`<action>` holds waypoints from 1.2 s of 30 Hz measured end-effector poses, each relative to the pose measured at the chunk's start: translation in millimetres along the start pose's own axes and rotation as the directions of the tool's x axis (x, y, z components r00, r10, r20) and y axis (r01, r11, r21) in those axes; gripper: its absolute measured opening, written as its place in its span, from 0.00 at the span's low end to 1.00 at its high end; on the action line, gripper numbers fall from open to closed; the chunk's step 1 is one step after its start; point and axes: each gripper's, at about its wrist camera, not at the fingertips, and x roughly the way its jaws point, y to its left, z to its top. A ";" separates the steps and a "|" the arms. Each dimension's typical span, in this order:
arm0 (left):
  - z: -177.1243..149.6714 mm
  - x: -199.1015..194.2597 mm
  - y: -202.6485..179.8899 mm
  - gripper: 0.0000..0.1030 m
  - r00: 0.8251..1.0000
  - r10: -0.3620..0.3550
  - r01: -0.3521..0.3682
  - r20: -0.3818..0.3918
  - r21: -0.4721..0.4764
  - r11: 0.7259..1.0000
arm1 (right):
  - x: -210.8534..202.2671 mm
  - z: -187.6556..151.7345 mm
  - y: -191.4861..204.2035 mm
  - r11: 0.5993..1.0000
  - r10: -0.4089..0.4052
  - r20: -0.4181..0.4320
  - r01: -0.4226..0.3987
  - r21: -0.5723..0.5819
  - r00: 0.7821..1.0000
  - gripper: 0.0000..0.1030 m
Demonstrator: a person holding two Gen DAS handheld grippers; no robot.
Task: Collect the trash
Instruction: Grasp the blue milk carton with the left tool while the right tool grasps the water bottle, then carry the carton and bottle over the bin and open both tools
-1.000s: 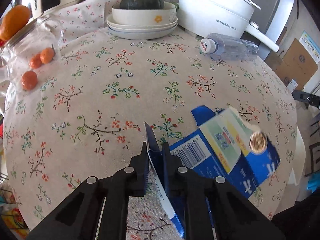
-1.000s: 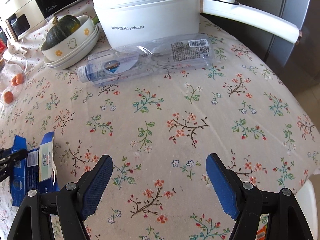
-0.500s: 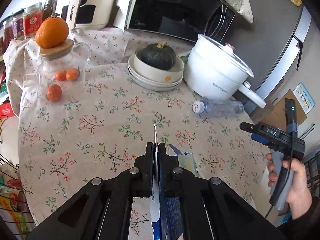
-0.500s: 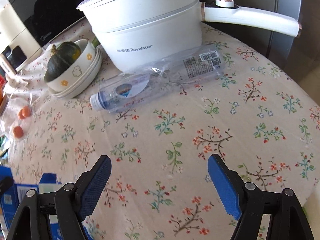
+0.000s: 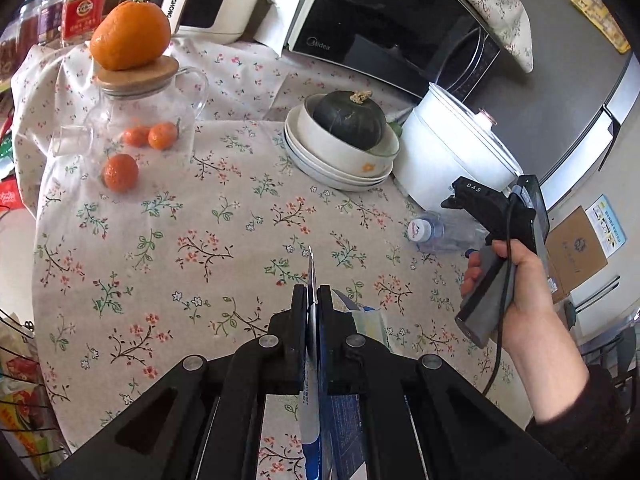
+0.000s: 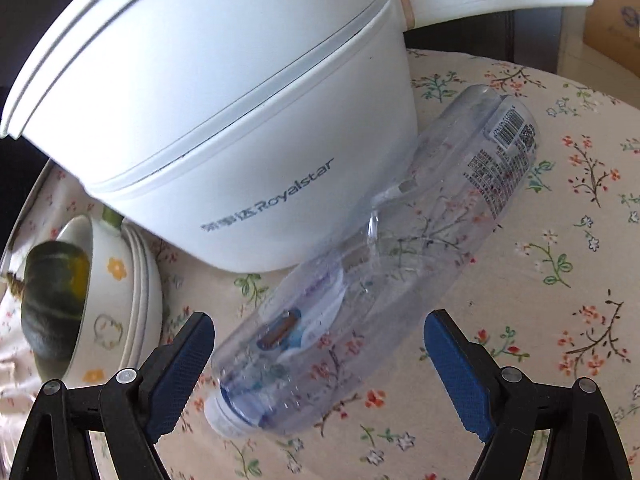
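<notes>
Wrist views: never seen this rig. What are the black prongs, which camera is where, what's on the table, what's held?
No robot: a person carries a two-finger gripper in each hand, each with a fisheye camera looking along its fingers. In the left view, the left gripper is shut on a flattened blue carton; the person's hand holds the other gripper. In the right view, the right gripper is opening around a lying plastic bottle, not yet gripping. Floral tablecloth, white pot, squash in bowl.

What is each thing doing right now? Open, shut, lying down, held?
Left hand-held gripper: shut on the blue carton.
Blue carton: flattened, held.
Right hand-held gripper: jaws opening, bottle between them, not gripped.
Plastic bottle: lying down, capped, crumpled.
White pot: lid on.
Glass jug: lidded, orange on top.
</notes>
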 end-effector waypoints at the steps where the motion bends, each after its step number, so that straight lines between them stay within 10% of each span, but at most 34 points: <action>1: 0.0 -0.2 0.6 0.04 1.000 -0.001 0.001 0.000 -0.003 1.000 | 3.2 1.2 1.2 0.999 -0.028 0.008 0.028 0.022 1.000 0.89; 9: -1.1 -2.0 -2.5 0.04 1.000 -0.008 0.008 0.003 -0.011 1.000 | 16.2 -5.0 -9.3 0.988 -0.140 0.006 0.139 0.060 0.990 0.79; 36: -48.8 -77.5 -98.2 0.04 0.988 -0.010 -0.011 0.153 0.138 0.990 | -134.7 -41.9 -149.6 0.955 0.017 -0.100 -0.046 -0.294 0.995 0.63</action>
